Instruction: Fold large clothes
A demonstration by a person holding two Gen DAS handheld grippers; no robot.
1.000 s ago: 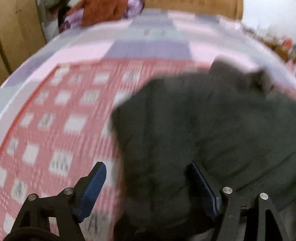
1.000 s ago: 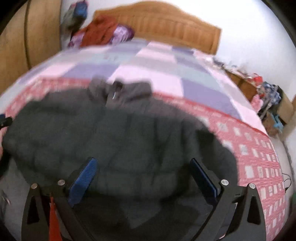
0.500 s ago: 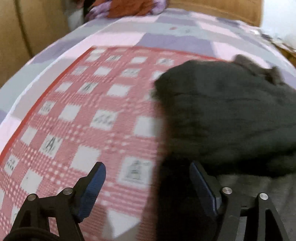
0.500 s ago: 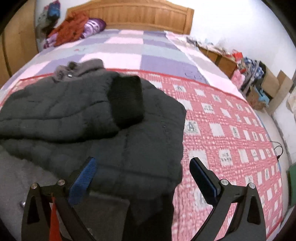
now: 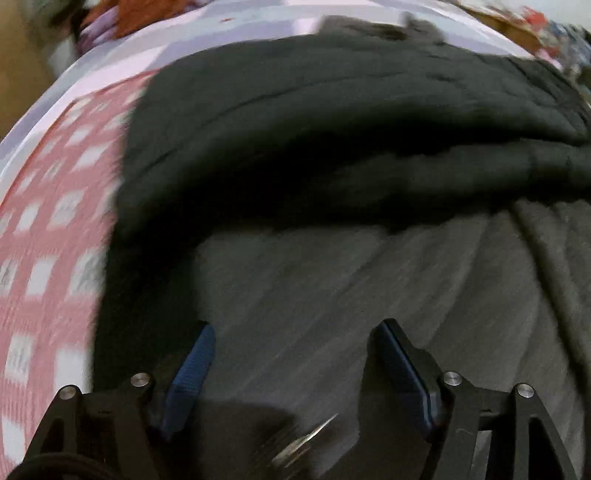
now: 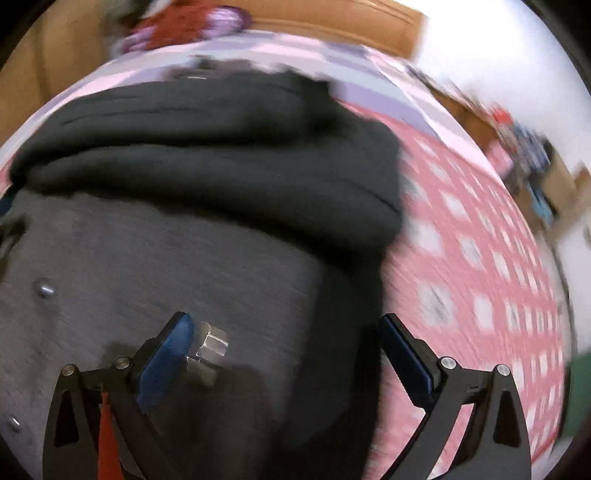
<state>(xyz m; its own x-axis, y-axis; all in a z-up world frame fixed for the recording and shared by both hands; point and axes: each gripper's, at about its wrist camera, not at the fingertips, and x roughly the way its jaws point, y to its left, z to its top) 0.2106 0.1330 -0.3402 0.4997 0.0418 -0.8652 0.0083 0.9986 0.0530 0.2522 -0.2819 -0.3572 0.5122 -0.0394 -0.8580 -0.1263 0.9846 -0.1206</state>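
In the left wrist view, the left claw (image 5: 291,354) is seen spread wide, with nothing held between its blue pads (image 5: 190,373). Directly beneath and ahead of it lies the grey lining (image 5: 351,288) of the jacket (image 5: 314,122), and a blurred metal zipper pull (image 5: 303,441) is seen near the bottom edge between the two fingers. Beyond the lining, the dark quilted outer shell is folded over in thick rolls, and the collar (image 5: 373,27) is located at the far end. The pink checked blanket (image 5: 40,236) is exposed to the left of the jacket.

In the right wrist view, the right claw (image 6: 284,345) is likewise spread wide and holds nothing; a metal nut (image 6: 210,349) is seen beside its left pad. The grey lining (image 6: 166,254) lies below it, with a metal snap (image 6: 46,290) to the left. The folded dark shell (image 6: 207,147) lies farther on. The jacket rests on the bed (image 6: 480,258), whose pink checked cover extends to the right. A wooden headboard (image 6: 332,22) and a pile of red and purple clothes (image 6: 177,26) are found at the far end. Both views are motion-blurred.
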